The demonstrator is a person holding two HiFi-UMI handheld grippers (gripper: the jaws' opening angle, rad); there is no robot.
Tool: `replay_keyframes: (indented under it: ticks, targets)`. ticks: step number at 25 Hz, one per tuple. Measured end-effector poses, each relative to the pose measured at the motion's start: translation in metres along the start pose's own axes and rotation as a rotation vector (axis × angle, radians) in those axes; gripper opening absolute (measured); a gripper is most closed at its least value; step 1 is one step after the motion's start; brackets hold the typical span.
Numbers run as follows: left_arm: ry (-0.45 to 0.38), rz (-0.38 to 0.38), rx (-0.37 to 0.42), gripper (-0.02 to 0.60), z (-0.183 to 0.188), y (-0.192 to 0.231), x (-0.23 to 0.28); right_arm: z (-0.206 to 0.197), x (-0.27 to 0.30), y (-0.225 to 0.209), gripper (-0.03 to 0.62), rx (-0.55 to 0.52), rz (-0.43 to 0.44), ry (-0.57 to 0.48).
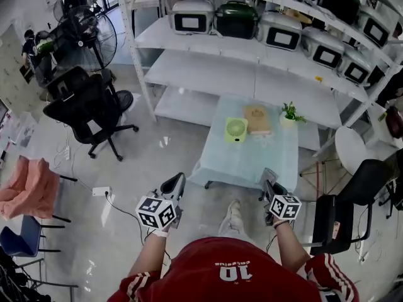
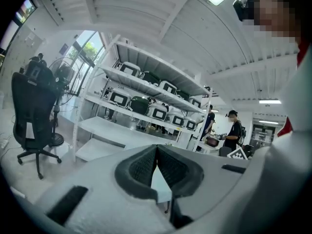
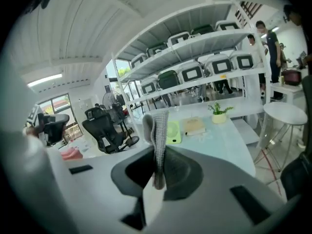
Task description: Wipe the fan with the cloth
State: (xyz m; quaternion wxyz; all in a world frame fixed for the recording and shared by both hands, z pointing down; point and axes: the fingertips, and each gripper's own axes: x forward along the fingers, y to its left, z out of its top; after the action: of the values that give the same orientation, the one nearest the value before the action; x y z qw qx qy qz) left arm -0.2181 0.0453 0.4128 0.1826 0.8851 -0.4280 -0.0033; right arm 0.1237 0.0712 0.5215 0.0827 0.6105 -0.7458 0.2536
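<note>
- The desk (image 1: 252, 153), a low piece with a pale, blue-tinted top, is seen standing on a glossy light floor (image 1: 157, 159) in front of the person.
- The fan (image 1: 236, 129), small and light green, is found upright on the desk's far half, towards its left edge. It is touched by neither hand-held gripper.
- A flat tan item (image 1: 257, 118) is noted on the desk just right of the fan, and a small potted plant (image 1: 289, 113) at the desk's far right corner.
- The right hand-held gripper (image 1: 272, 190) is held off the desk's near right corner. Its jaws are clamped on the cloth (image 3: 157, 128), a grey knitted piece that stands up folded above the jaw tips.
- The left hand-held gripper (image 1: 175, 184) is held off the desk's near left corner. Its jaws are pressed together with nothing between them.
- A white shelving rack (image 1: 208, 68) is placed behind the desk, and its upper shelves are loaded with white and dark green appliances (image 1: 236, 19).
- A black office chair (image 1: 88, 109) and a pedestal fan (image 1: 94, 33) are recorded well to the left of the desk. A round white stool (image 1: 351, 146) is recorded to its right.
- A white power strip (image 1: 101, 191) is seen lying on the floor left of the desk.
- Writing: the number "10" is read, upside down, on the person's red shirt (image 1: 239, 282). The smaller line beside it is too small to be read.
</note>
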Motion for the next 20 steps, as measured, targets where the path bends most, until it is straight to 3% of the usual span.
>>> replay_keyframes:
  ticks: [7,10,14,20]
  targets:
    - [-0.035,-0.042,0.019,0.005,0.032,-0.006,-0.022,0.056,-0.07,0.02,0.026,0.01,-0.026,-0.14]
    - [-0.036,-0.044,0.077,0.005,0.048,-0.011,-0.018,0.082,-0.095,0.026,0.026,-0.017,-0.04,-0.186]
    - [-0.084,-0.129,0.022,0.005,0.071,-0.035,-0.001,0.12,-0.126,0.025,0.026,-0.036,-0.066,-0.279]
    - [-0.156,-0.237,0.019,0.005,0.108,-0.083,0.008,0.169,-0.167,0.033,0.026,-0.067,-0.062,-0.39]
